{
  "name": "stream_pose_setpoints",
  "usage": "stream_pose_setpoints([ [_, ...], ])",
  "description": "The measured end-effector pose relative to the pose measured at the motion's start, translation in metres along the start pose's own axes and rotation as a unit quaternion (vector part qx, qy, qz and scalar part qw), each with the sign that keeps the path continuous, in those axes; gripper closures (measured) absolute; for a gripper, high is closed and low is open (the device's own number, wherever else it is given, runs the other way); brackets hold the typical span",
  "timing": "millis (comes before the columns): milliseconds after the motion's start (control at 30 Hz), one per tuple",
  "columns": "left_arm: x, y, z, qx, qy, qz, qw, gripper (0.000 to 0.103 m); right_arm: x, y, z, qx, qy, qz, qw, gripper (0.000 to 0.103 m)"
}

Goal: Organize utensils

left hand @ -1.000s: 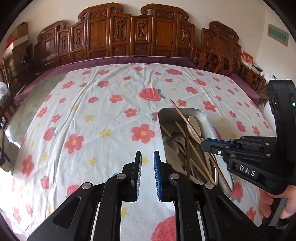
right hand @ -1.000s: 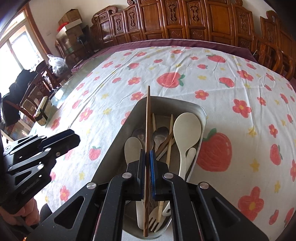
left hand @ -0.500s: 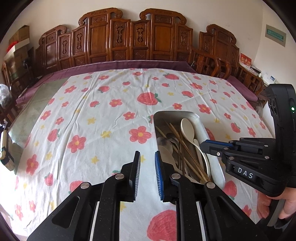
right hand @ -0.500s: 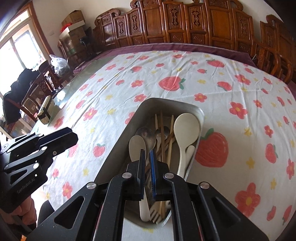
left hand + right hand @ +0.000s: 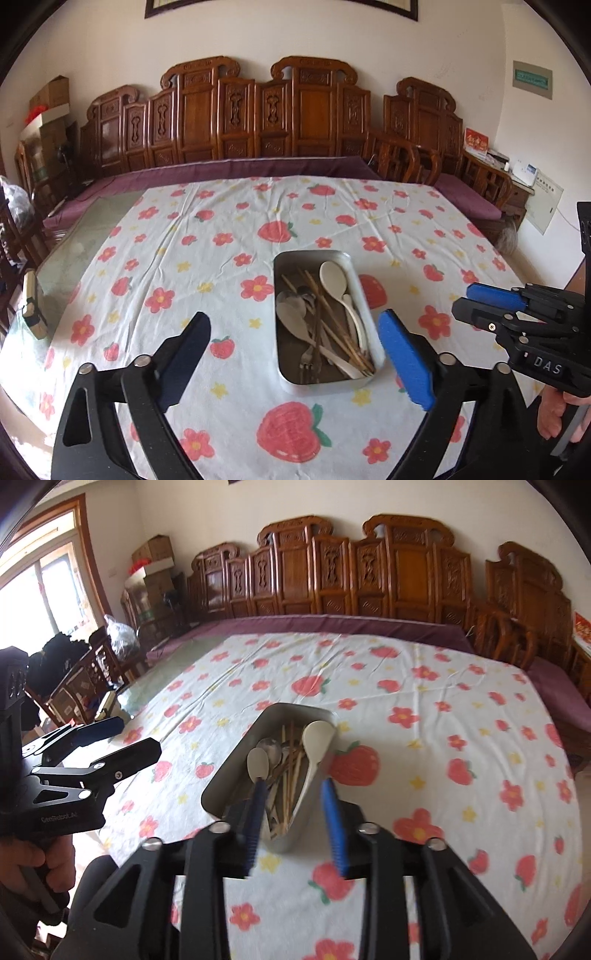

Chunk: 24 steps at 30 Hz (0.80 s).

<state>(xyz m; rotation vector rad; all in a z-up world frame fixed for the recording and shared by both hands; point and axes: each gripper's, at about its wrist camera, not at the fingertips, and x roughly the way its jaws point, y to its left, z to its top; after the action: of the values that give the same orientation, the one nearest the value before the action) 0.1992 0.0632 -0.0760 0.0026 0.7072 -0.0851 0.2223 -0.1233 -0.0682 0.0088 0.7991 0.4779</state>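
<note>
The left gripper [image 5: 295,354] hangs above the table with its jaws spread wide and nothing between them; the right gripper [image 5: 293,819] is likewise parted and empty, raised over the near end of the rectangular grey metal tray [image 5: 360,282]. That tray sits on the white tablecloth printed with red flowers and strawberries [image 5: 207,258] and holds every utensil in view: thin wooden chopsticks [image 5: 334,325], a cream plastic spoon [image 5: 332,277], a grey metal spoon [image 5: 269,747] and a fork [image 5: 307,360], all heaped together. Judging by this, the gathering step looks finished and both grippers stand clear; any next move would call for descending again and closing narrowly on one slim handle.
</note>
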Motion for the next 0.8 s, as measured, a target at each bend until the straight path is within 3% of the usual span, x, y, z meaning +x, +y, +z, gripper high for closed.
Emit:
stream_pose_setpoints([
  [33,-0.004,-0.003,0.0,-0.001,-0.001,0.0,1.0,0.01,-0.01,-0.003,-0.004,0.003,-0.006,-0.003,1.0,0.054],
  [200,-0.032,-0.021,-0.002,0.011,-0.024,0.013,0.9996,0.008,-0.054,-0.011,-0.018,0.017,-0.046,-0.033,0.998,0.015],
  [267,-0.046,-0.028,-0.002,0.012,-0.036,0.018,0.9991,0.008,-0.07,-0.012,-0.021,0.019,-0.061,-0.044,0.997,0.007],
  [567,-0.097,-0.053,0.007,0.01,-0.083,0.017,0.9963,0.008,-0.134,-0.014,-0.023,0.025,-0.118,-0.074,0.99,0.003],
  [800,-0.13,-0.068,0.012,0.018,-0.11,0.023,0.9935,0.008,-0.173,-0.006,-0.02,0.023,-0.163,-0.07,0.984,0.003],
])
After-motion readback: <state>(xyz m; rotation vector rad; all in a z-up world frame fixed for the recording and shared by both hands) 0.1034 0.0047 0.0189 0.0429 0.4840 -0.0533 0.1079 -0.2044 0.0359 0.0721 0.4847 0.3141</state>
